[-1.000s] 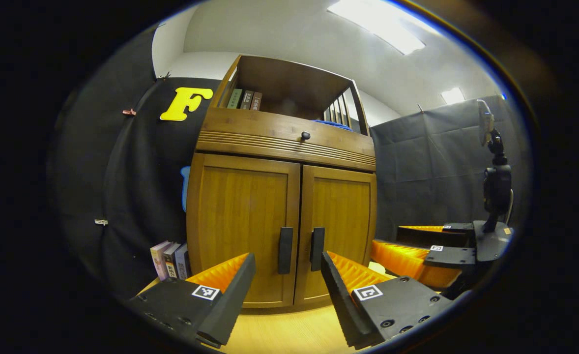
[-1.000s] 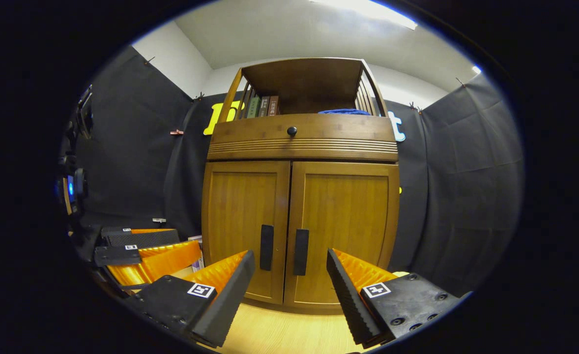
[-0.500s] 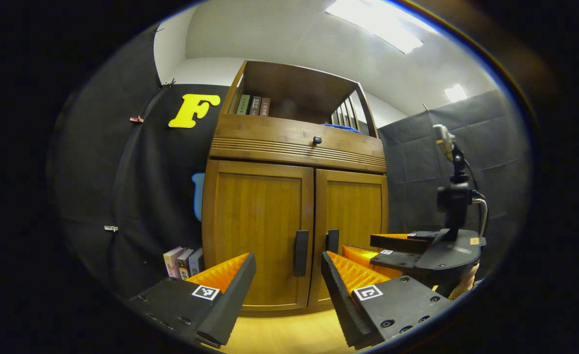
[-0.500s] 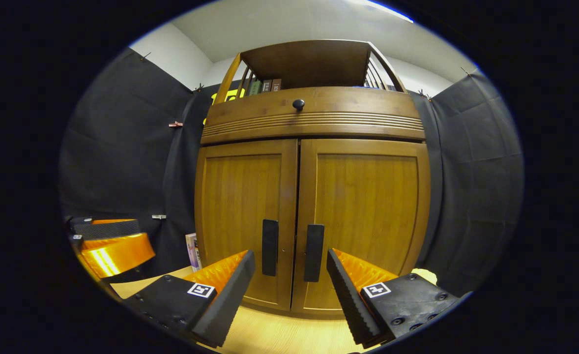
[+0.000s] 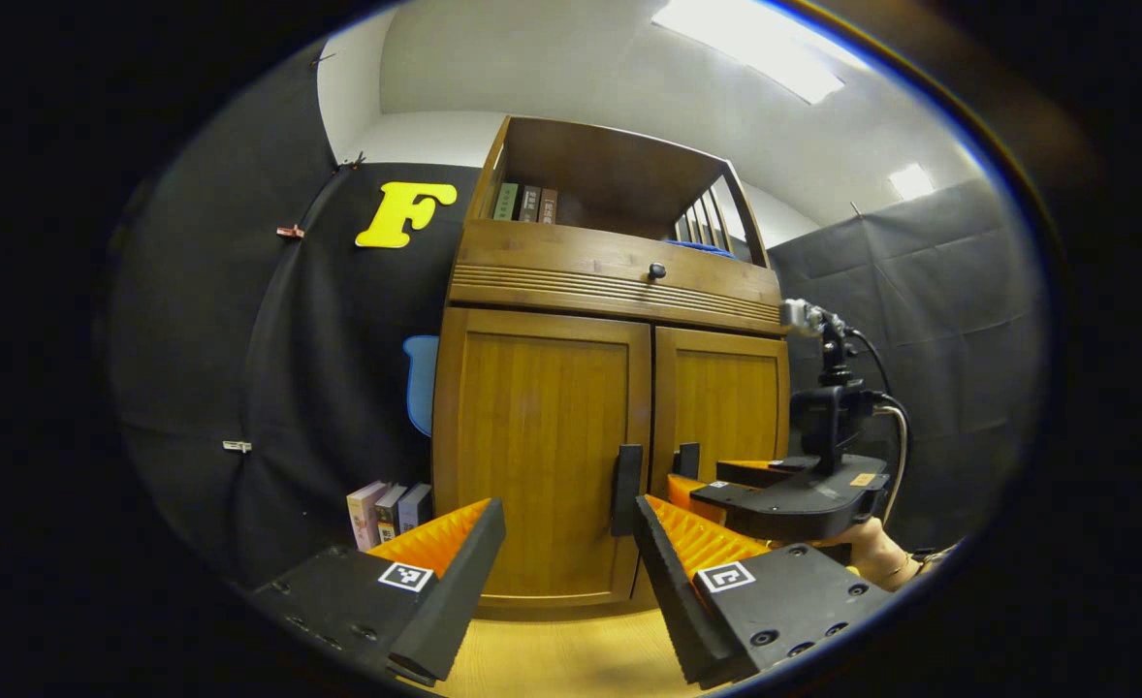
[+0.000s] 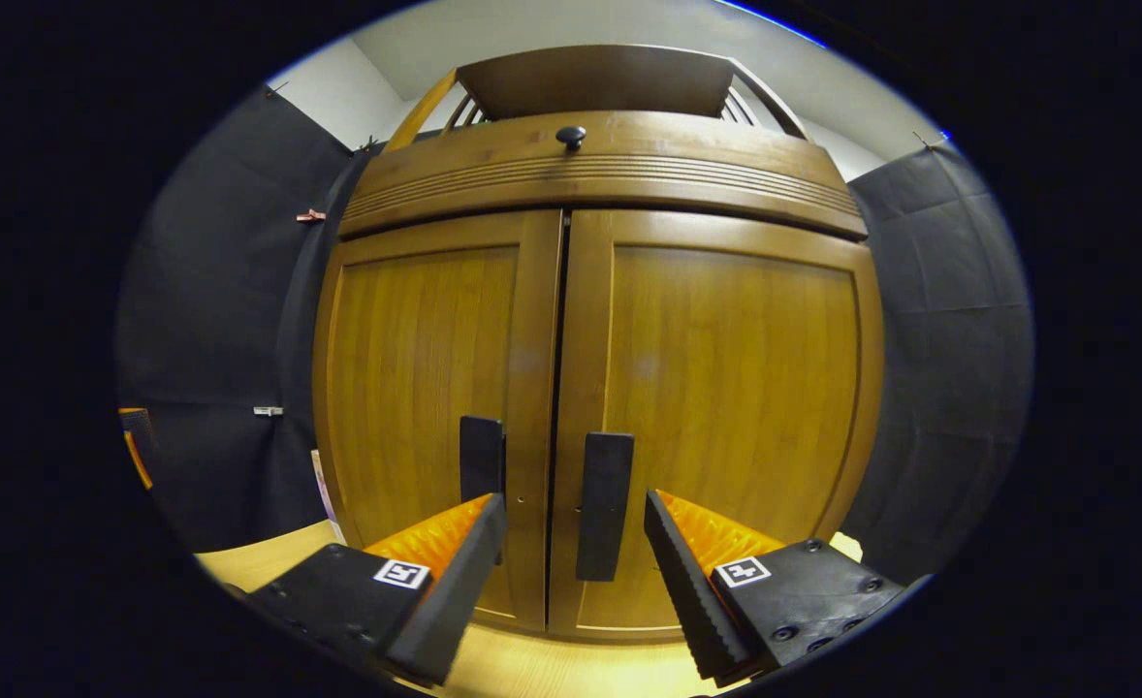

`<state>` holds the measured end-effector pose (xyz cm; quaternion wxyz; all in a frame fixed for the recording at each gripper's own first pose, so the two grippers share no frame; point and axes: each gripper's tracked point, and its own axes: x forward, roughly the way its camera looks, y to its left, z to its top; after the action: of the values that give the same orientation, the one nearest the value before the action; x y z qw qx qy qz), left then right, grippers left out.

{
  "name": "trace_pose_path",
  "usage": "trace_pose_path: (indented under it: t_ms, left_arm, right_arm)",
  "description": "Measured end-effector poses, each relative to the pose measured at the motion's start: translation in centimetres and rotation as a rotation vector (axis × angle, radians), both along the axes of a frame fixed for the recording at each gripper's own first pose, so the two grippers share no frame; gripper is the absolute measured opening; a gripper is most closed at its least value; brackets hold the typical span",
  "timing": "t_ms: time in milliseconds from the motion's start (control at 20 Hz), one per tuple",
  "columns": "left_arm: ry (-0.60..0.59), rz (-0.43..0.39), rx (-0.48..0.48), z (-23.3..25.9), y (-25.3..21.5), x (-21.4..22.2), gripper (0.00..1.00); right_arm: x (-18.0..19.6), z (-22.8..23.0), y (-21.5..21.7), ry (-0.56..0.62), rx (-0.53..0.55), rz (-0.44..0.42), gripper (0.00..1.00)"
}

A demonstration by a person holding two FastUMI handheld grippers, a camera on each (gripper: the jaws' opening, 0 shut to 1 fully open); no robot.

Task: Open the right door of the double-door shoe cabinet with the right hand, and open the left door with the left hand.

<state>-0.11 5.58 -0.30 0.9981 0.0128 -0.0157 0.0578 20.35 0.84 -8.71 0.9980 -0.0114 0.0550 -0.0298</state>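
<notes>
1. Shoe cabinet (image 6: 590, 184) stands on the wooden table (image 5: 571, 659) against the black cloth wall; both doors closed.
2. Right door (image 6: 726, 407) and left door (image 6: 426, 388) meet at the centre seam, each with a dark vertical handle.
3. Right claw (image 6: 571, 528) released, fingers spread either side of the right door's handle (image 6: 603, 504), not touching it.
4. Left claw (image 5: 566, 538) released, farther back, aimed at the left door's handle (image 5: 626, 475).
5. Books (image 5: 387, 509) stand left of the cabinet; more books (image 5: 527, 202) on its top shelf.
</notes>
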Motion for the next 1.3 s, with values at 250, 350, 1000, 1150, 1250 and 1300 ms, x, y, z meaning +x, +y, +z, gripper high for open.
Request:
trace_pose_path:
  t_ms: [250, 350, 1000, 1150, 1250, 1300]
  left_arm:
    - [-0.009, 0.041, 0.005, 0.0, 0.3, 0.3, 0.84]
    - [-0.012, 0.052, -0.004, 0.1, 0.4, 0.4, 0.84]
    - [0.040, 0.104, -0.058, -1.4, 1.2, 1.5, 0.84]
    - [0.057, 0.094, -0.067, -1.6, 0.2, 2.0, 0.84]
    - [0.061, 0.092, -0.060, -1.4, -0.5, 2.0, 0.84]
    - [0.059, 0.087, -0.057, -1.2, -1.0, 2.1, 0.84]
  right_arm:
    - [2.5, -1.7, -1.3, 0.018, 0.008, -0.046, 0.84]
    - [3.6, -2.5, -2.0, 0.034, 0.009, -0.072, 0.82]
    - [3.6, -3.0, -2.3, 0.035, 0.026, -0.017, 0.29]
    - [1.3, -2.5, -2.3, 0.039, 0.021, 0.006, 0.29]
    - [-0.3, -2.2, -2.4, 0.043, 0.017, 0.021, 0.29]
    - [-1.2, -2.1, -2.4, 0.047, 0.014, 0.029, 0.29]
